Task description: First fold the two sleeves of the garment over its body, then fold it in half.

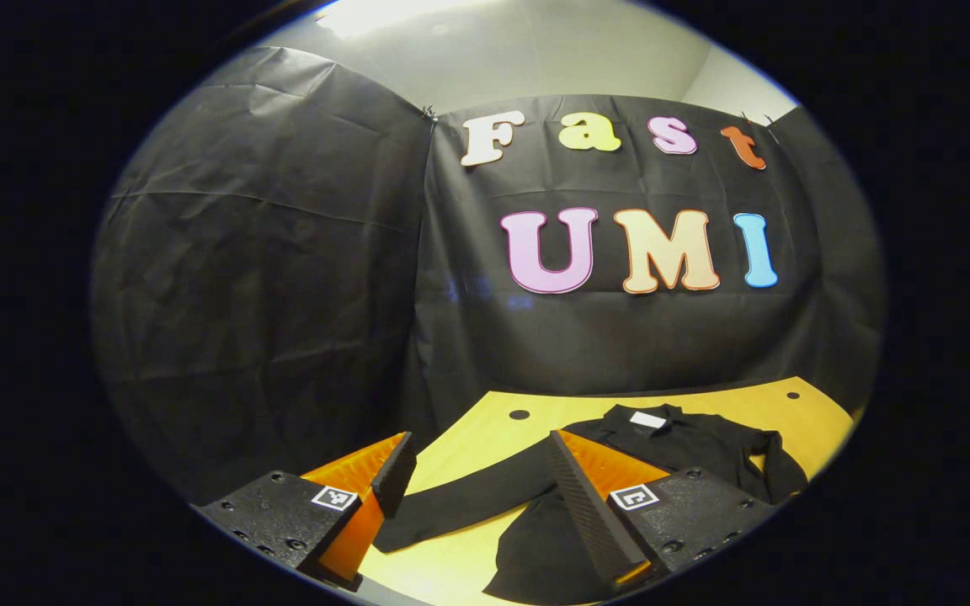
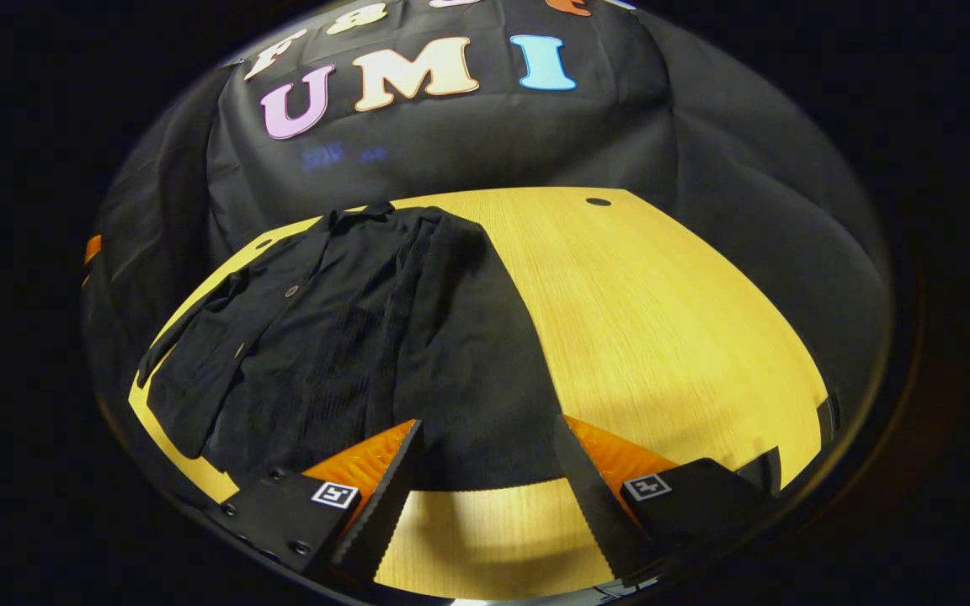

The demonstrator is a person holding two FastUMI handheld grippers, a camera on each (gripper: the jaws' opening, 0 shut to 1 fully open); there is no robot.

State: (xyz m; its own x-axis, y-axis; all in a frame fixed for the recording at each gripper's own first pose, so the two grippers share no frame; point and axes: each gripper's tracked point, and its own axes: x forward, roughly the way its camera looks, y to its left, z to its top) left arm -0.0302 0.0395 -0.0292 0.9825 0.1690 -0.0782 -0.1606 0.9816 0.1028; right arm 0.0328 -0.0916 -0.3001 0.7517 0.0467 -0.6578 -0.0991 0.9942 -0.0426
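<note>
**Left sleeve was up next, I'd guess**

Left hand-held gripper (image 1: 477,492) hung released right over the outstretched sleeve (image 1: 460,505), which ran left-right from the black garment (image 2: 350,337) on the counter (image 2: 662,320). Right hand-held gripper (image 2: 489,488) was released too, at the near hem.

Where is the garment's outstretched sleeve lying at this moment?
In the left gripper view, the sleeve lies flat on the table, stretching between the left gripper's open fingers.
</note>
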